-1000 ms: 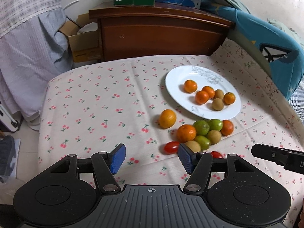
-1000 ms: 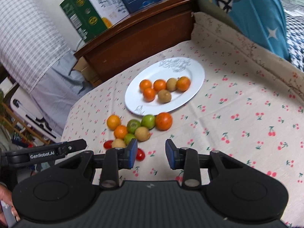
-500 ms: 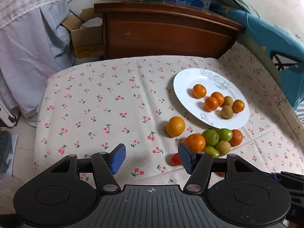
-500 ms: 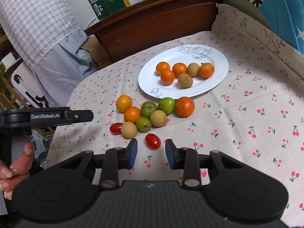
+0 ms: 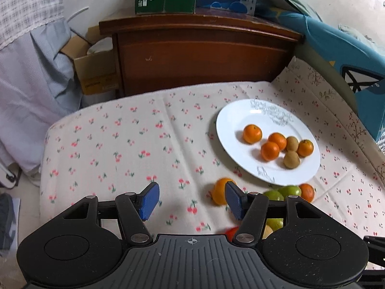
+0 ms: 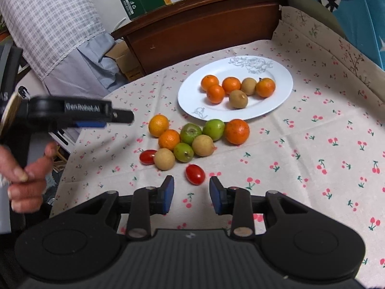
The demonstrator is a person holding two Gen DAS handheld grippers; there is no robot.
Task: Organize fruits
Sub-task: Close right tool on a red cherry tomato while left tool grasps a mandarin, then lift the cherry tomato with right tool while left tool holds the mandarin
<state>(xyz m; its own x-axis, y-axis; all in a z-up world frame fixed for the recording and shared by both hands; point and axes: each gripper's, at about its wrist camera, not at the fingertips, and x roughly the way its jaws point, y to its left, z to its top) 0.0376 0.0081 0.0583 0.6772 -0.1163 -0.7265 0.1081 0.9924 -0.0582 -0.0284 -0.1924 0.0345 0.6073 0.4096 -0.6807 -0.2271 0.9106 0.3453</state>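
Scanning the right wrist view from its left edge, the left gripper (image 6: 115,116) hangs in the person's hand (image 6: 26,175) at the left of the frame, above the cherry-print cloth (image 6: 312,144) and left of the loose fruit. In its own view its blue pads stand wide apart with nothing between them, and the orange (image 5: 220,191) lies just ahead of the right-hand pad (image 5: 234,203).

Toward the centre, the loose pile sits on the cloth below the white plate (image 6: 284,96): oranges, green fruits and tan round fruits touching one another, with one cherry tomato (image 6: 148,157) at the pile's lower left edge.

A second cherry tomato (image 6: 195,174) lies apart from the pile at lower centre, directly ahead of the right gripper (image 6: 191,193) and lined up with the gap between its pads. Those jaws are open moderately, wider than the tomato, and grip nothing. The tomato's long axis runs slantwise, upper left to lower right, so the pads would likely close partly across its narrower width.

At upper right, the plate already carries four oranges and two tan fruits. The right gripper is clearly nearer the lone tomato, so a short forward reach looks like the next move.
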